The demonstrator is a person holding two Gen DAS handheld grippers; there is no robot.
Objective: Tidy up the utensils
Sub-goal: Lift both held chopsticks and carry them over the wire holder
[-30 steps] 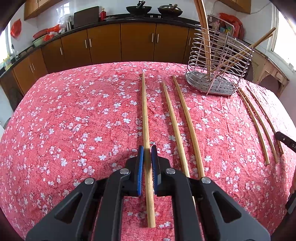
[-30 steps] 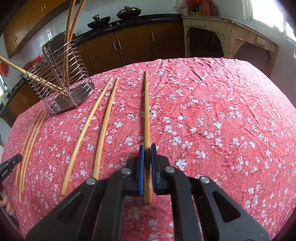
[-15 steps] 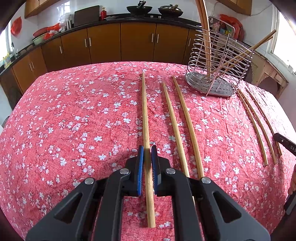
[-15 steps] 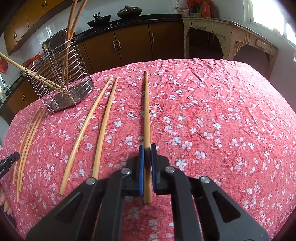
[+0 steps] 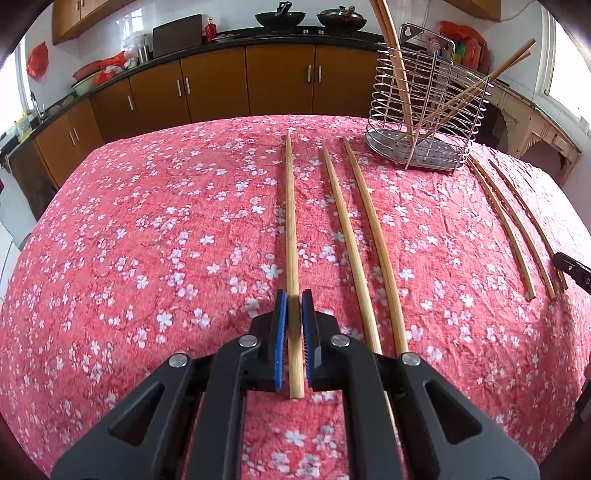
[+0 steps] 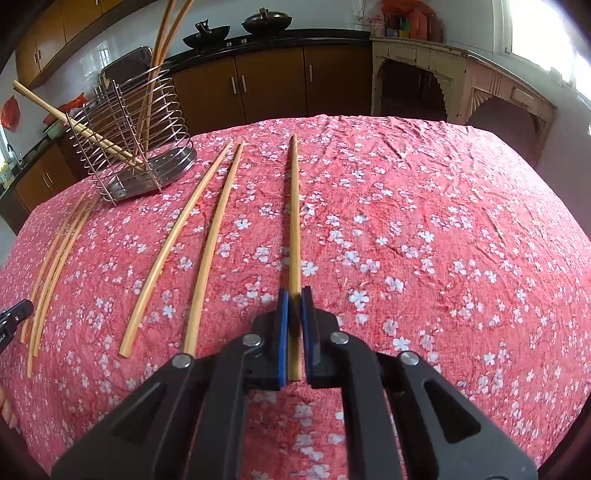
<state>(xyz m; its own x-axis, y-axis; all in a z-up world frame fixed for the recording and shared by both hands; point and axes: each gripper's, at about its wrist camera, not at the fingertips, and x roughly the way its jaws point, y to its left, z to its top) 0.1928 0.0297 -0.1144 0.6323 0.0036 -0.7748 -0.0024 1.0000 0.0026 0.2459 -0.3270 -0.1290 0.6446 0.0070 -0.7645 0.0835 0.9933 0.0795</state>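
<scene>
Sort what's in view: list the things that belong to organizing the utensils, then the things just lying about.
Job:
- left gripper, shut on a chopstick
- right gripper, shut on another chopstick
- loose chopsticks on the cloth
- wire utensil rack, chopsticks already inside

Lying about:
- woks on the counter
- red bottle
- floral tablecloth

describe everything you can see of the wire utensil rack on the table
The wire utensil rack is a shiny metal basket of stacked horizontal hoops on upright rods, with a perforated tray base and a flat back plate with a hanging hole. It stands upright on the red floral tablecloth, at its far side. Several long wooden chopsticks lean inside it, their ends sticking out above the rim. Neither gripper touches it.
</scene>
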